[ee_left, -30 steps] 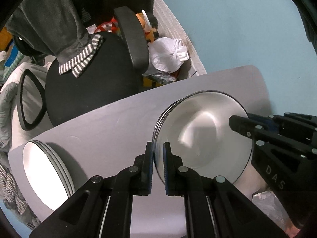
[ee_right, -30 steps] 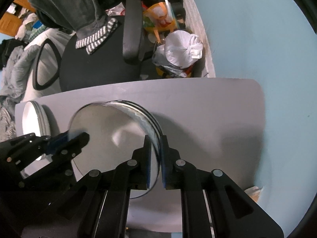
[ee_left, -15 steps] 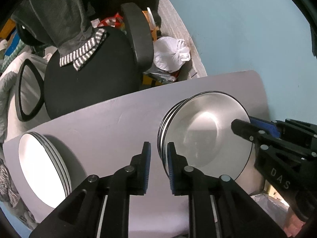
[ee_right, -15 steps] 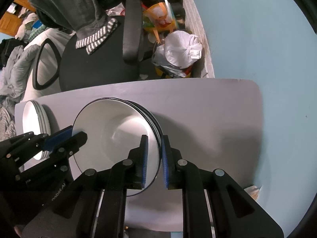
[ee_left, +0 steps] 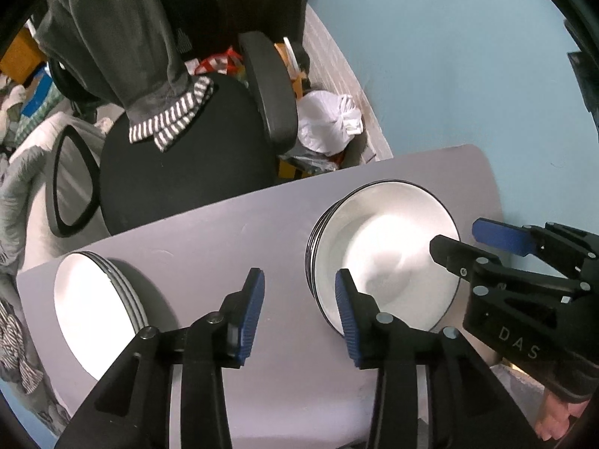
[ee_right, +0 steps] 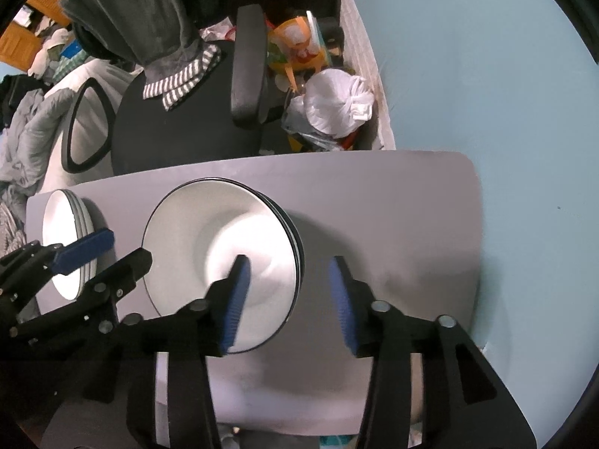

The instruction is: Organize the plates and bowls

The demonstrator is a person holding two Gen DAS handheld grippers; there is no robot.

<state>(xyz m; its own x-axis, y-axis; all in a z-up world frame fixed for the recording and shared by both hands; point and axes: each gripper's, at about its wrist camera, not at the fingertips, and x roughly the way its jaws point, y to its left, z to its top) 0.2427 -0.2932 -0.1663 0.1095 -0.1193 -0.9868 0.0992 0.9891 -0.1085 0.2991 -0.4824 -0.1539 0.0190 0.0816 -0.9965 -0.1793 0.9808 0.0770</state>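
Observation:
A stack of black-rimmed white plates (ee_left: 389, 250) lies on the grey table (ee_left: 224, 232); it also shows in the right wrist view (ee_right: 224, 254). A second stack of white plates (ee_left: 93, 310) lies at the table's left end, seen too in the right wrist view (ee_right: 63, 239). My left gripper (ee_left: 299, 310) is open and empty, just left of the black-rimmed stack. My right gripper (ee_right: 288, 295) is open and empty, its jaws on either side of that stack's right edge without holding it; it also shows in the left wrist view (ee_left: 483, 243).
A black office chair (ee_left: 179, 157) with grey clothing draped on it stands behind the table. A white tied bag (ee_left: 329, 123) and clutter lie on the floor by the light blue wall (ee_left: 449, 56). The table's right end (ee_right: 468, 224) is close to the wall.
Both grippers held the top plate by its rim a second ago. They have let it down onto the stack, opened wide and drawn back a little.

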